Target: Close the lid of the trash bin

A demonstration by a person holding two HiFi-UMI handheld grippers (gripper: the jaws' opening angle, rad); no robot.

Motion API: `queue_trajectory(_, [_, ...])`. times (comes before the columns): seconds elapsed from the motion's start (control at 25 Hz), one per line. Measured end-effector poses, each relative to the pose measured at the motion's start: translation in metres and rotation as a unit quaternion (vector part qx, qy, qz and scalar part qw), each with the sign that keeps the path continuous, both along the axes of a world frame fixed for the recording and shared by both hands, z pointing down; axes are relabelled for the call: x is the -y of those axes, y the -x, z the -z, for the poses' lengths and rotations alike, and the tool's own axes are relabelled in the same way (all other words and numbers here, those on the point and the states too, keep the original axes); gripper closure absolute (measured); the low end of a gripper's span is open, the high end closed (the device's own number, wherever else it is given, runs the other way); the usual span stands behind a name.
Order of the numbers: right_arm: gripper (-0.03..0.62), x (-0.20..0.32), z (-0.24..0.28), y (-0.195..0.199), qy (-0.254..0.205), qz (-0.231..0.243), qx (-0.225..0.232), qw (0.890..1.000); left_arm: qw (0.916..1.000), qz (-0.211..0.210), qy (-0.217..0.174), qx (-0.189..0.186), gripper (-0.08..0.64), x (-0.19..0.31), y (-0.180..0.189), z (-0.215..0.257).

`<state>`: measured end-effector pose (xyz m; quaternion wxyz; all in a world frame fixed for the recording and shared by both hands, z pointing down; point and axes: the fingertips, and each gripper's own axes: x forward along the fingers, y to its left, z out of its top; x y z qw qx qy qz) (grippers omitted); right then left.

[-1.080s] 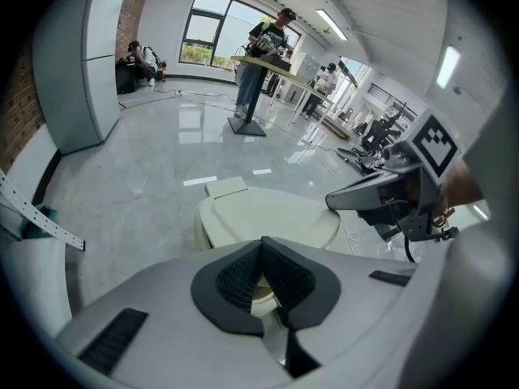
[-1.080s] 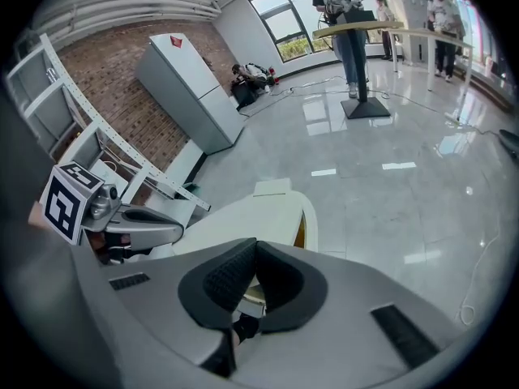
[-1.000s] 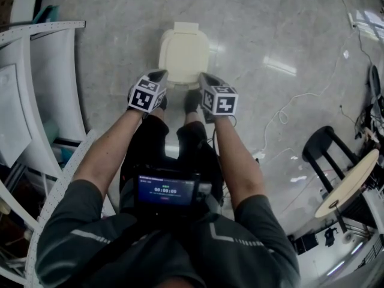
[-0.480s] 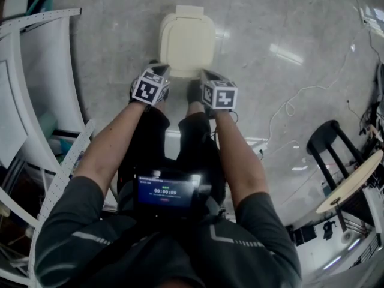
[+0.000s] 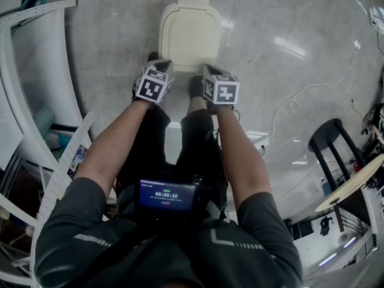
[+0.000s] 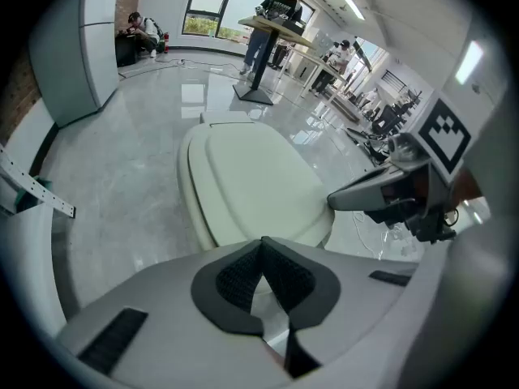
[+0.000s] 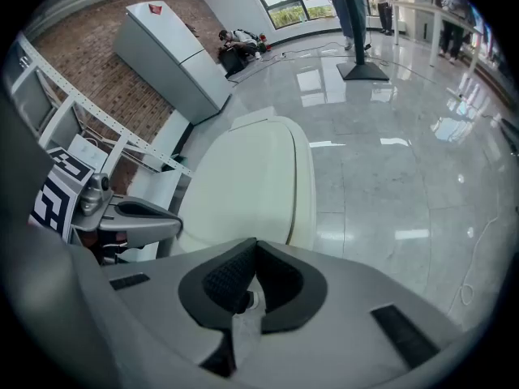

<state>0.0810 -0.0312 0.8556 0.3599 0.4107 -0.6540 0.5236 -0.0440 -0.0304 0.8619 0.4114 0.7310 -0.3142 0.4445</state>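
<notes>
A cream trash bin [image 5: 189, 33] stands on the grey floor right in front of the person's feet, its lid lying flat on top. My left gripper [image 5: 159, 68] hovers at the bin's near left corner, shut with nothing between its jaws. My right gripper [image 5: 205, 72] hovers at the near right corner, also shut and empty. In the left gripper view the lid [image 6: 251, 177] fills the middle just beyond the closed left gripper [image 6: 261, 243], with the right gripper [image 6: 381, 197] beside it. The right gripper view shows the lid [image 7: 247, 177] past the closed right gripper [image 7: 255, 244].
A white perforated rack [image 5: 36, 101] curves along the left. A black stool [image 5: 327, 146] and a round wooden table [image 5: 351, 185] stand at the right, with a white cable [image 5: 288, 110] on the floor. The person's dark shoes [image 5: 193, 92] touch the bin's front.
The bin and both grippers have slid a little up in the head view. The grippers keep their places at the bin's near edge, both still shut.
</notes>
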Motion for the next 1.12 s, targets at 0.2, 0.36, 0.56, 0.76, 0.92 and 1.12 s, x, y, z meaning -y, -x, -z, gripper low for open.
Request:
queue_trajectory(0.2, [0.598, -0.002, -0.009, -0.003, 0.006, 0.003, -0.002, 1.0, 0.9999, 0.002, 0.012, 0.0, 0.565, -0.007, -0.004, -0.008])
queue_trajectory(0.36, [0.597, 0.0, -0.012, 0.0, 0.0, 0.011, -0.004, 1.0, 0.9999, 0.013, 0.003, -0.001, 0.565, -0.003, -0.002, -0.011])
queue_trajectory(0.56, [0.597, -0.002, -0.014, 0.0, 0.001, 0.029, -0.019, 0.999, 0.9999, 0.011, 0.008, 0.001, 0.565, -0.005, -0.002, -0.012])
queue_trajectory(0.76, [0.594, -0.001, -0.014, 0.001, -0.001, 0.02, -0.016, 1.0, 0.9998, 0.011, 0.015, 0.008, 0.565, -0.007, -0.001, -0.016])
queue_trajectory(0.92, [0.594, -0.001, -0.015, 0.001, -0.003, 0.021, -0.014, 1.0, 0.9996, 0.015, 0.021, 0.01, 0.565, -0.008, -0.001, -0.018])
queue_trajectory(1.12, [0.594, -0.002, -0.014, 0.0, 0.005, 0.024, -0.016, 1.0, 0.9996, -0.015, -0.006, 0.023, 0.565, 0.001, 0.001, -0.009])
